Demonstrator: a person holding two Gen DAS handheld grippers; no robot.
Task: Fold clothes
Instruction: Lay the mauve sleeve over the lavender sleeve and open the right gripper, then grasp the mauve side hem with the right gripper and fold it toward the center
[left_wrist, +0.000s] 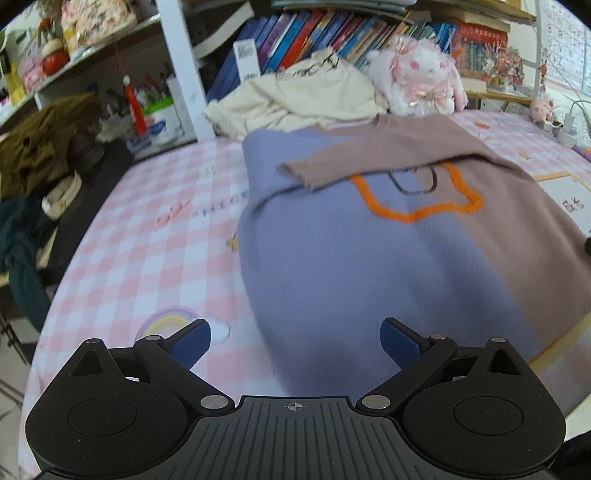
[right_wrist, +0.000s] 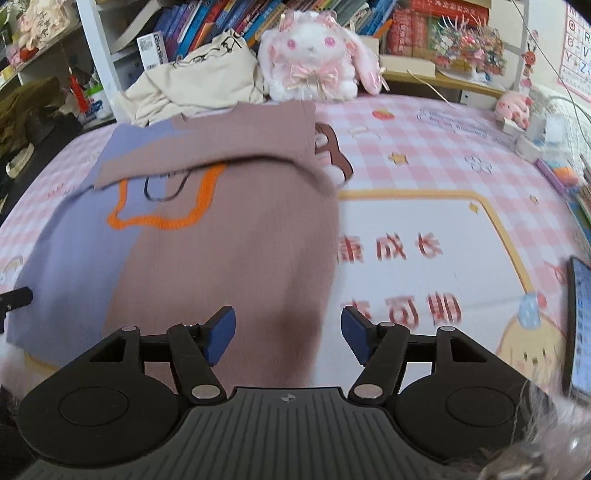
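A two-tone knitted sweater, lavender-blue on one half and dusty mauve-brown on the other, (left_wrist: 369, 236) lies flat on the pink-and-white checked bed sheet (left_wrist: 147, 236). An orange outline motif sits on its chest, and one mauve sleeve is folded across the upper body so that its cuff lies on the blue half. The sweater's hem lies toward the near edge of the bed, its collar toward the far edge.

The left gripper (left_wrist: 295, 341) hovers over the near blue hem with its blue-padded fingers (left_wrist: 192, 341) spread wide and nothing between them. The right gripper (right_wrist: 288, 332) hangs over the near mauve hem, likewise spread apart and empty.

At the far edge of the bed, a crumpled cream-coloured garment (right_wrist: 207, 79) lies heaped just behind the sweater's collar, beside a white and pink plush rabbit (right_wrist: 314, 55). Behind these, a shelf unit holds a row of upright colourful books (left_wrist: 325, 33) (their titles are too blurred to read).

To the sweater's left the sheet lies bare up to the bed's left edge. To its right a large printed white panel with a yellow border (right_wrist: 424, 266) is uncovered, and a lit phone-like screen (right_wrist: 580, 325) lies near the right edge.
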